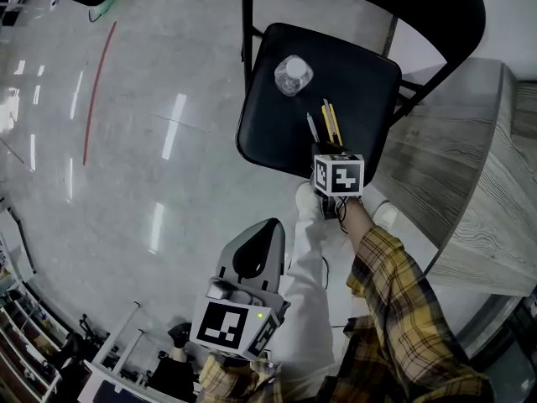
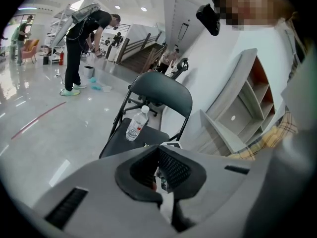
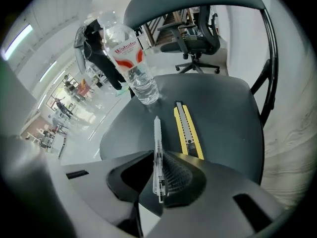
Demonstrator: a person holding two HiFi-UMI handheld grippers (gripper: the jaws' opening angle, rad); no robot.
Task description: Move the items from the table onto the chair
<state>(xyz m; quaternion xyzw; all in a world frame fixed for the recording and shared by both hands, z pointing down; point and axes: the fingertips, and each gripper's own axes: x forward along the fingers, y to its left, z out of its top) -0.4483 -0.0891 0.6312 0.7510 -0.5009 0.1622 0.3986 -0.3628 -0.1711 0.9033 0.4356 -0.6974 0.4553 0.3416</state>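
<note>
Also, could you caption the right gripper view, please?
Right gripper grips a clear pen over the chair seat bearing utility knife and bottle.

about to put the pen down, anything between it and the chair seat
Nothing visible. The pen in the right gripper points at bare chair seat; the utility knife lies beside it, the bottle farther back.

**Water bottle (image 2: 136, 124) on chair (image 2: 161, 90) seat**

The clear bottle is seen standing upright on the black folding chair's seat. In the foreground, the left gripper (image 2: 158, 171) is shown with its fingers (image 2: 174, 168) narrowly apart and nothing gripped. A grey shelf unit (image 2: 237, 113) is seen right of the chair.
</note>
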